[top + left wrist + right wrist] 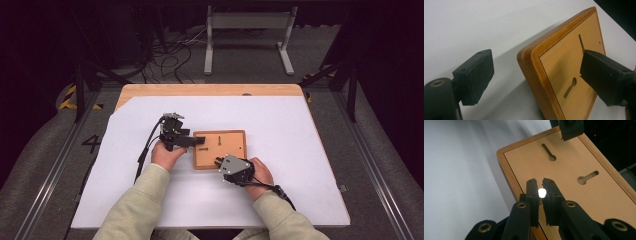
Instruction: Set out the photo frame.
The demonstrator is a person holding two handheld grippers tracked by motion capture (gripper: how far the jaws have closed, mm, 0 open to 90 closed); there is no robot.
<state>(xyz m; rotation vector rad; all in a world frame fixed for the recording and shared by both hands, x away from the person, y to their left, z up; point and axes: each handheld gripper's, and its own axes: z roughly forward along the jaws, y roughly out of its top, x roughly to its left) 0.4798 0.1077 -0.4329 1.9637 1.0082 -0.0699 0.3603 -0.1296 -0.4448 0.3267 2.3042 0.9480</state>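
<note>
A flat wooden board point(227, 152) with two keyhole slots lies in the middle of the white-covered table. My left gripper point(192, 141) reaches in from the board's left side. In the left gripper view it point(536, 75) is open wide, straddling the board's rounded edge point(534, 67), with one jaw over the white sheet and the other over the board's face. My right gripper point(218, 161) is at the board's near edge. In the right gripper view it point(541, 182) is shut on a small bright white piece point(542, 192), above the board point(529, 162) near its corner and short of the slots point(587, 177).
A white sheet point(280, 190) covers most of the wooden table, whose far edge point(210, 90) shows bare. Beyond the table, a grey metal stand point(247, 30) and loose cables point(170, 55) are on the floor. The left gripper's jaw point(571, 128) hangs over the board's far side.
</note>
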